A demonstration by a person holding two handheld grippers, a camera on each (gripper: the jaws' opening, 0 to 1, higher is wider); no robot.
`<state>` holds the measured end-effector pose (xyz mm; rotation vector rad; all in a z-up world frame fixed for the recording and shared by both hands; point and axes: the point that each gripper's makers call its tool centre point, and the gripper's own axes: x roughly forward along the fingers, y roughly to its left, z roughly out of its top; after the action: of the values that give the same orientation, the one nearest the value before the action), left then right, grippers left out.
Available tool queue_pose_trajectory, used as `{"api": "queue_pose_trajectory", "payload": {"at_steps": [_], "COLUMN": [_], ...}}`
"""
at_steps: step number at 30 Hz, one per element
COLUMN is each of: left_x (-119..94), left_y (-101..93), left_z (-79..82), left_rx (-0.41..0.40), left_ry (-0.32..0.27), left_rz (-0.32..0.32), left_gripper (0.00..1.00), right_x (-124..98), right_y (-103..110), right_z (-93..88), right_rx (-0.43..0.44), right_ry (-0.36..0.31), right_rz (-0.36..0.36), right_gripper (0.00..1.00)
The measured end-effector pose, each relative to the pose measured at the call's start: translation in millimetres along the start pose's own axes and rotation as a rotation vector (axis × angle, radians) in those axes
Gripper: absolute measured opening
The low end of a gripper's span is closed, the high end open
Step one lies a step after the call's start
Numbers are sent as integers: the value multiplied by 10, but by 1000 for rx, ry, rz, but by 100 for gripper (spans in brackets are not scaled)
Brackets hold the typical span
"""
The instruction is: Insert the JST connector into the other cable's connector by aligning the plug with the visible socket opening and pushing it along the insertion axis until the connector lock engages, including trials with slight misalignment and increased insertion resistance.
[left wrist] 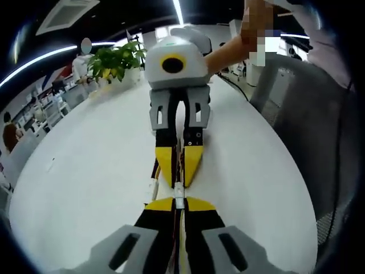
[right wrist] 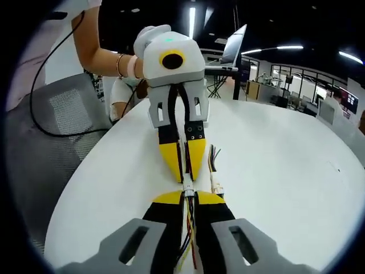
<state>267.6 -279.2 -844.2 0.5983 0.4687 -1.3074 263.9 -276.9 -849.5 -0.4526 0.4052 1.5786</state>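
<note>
Tip to tip over a smooth white table (left wrist: pixel 85 188): the left gripper (left wrist: pixel 179 201) comes up from the bottom of the left gripper view, and the right gripper (left wrist: pixel 180 181) faces it head-on. Yellow wedge tips, black shanks, grey slotted brackets behind. In the right gripper view it flips: the right gripper (right wrist: pixel 188 197) below, the left gripper (right wrist: pixel 184 178) opposite.

Between the four yellow tips sits a small white plastic connector (left wrist: pixel 178 192), boxy and pale, seen again in the right gripper view (right wrist: pixel 186 186). The left jaws are drawn together on one end of it, the right jaws pinched on the other end. Whether the two halves are fully mated, I cannot tell; the tips hide the seam.

Thin wires (right wrist: pixel 189 234), red, yellow and black, run back between the right jaws. A second loose cable (right wrist: pixel 214 171) lies on the table just beside the tips, its strands fanned out, with a small pale plug.

No writing can be read anywhere.

Around: a leafy green plant (left wrist: pixel 117 60) at the table's far edge, a grey mesh chair (left wrist: pixel 302 114) to the side, a person's forearm (right wrist: pixel 100 54) with a bracelet, and ceiling strip lights (left wrist: pixel 40 60).
</note>
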Motion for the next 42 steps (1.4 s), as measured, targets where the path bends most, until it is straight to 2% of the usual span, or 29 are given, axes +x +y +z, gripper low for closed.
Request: {"api": "queue_pose_trajectory", "payload": {"at_steps": [11, 17, 22, 28, 30, 31, 35, 38, 40, 42], "left_x": [-1, -28, -89, -121, -134, -143, -198, -238, -264, -295], "left_y": [-11, -31, 2, 27, 16, -12, -28, -47, -80, -70], "left_z": [3, 2, -7, -5, -27, 0, 49, 53, 37, 74], "left_rx": [10, 24, -5, -19, -48, -95, -145, -205, -277, -287], "left_ry": [0, 26, 26, 27, 42, 25, -9, -14, -3, -23], "left_rz": [-1, 6, 25, 48, 54, 52, 73, 91, 95, 119], "left_gripper": [0, 0, 6, 7, 9, 10, 12, 18, 25, 29], "right_x": [9, 9, -21, -64, -87, -111, -196, -254, -297, -332], "right_y": [-47, -18, -8, 5, 28, 40, 81, 110, 143, 142], "right_z": [-18, -13, -32, -39, -37, -34, -15, -13, 30, 38], "right_rx": [38, 48, 41, 56, 56, 52, 88, 108, 142, 165], "right_ry": [-16, -13, 1, -3, -2, -1, -16, -21, -24, -22], "right_rz": [-22, -33, -45, -63, -65, -70, -90, -110, -129, -143], "right_gripper": [4, 5, 7, 9, 9, 9, 11, 13, 17, 21]}}
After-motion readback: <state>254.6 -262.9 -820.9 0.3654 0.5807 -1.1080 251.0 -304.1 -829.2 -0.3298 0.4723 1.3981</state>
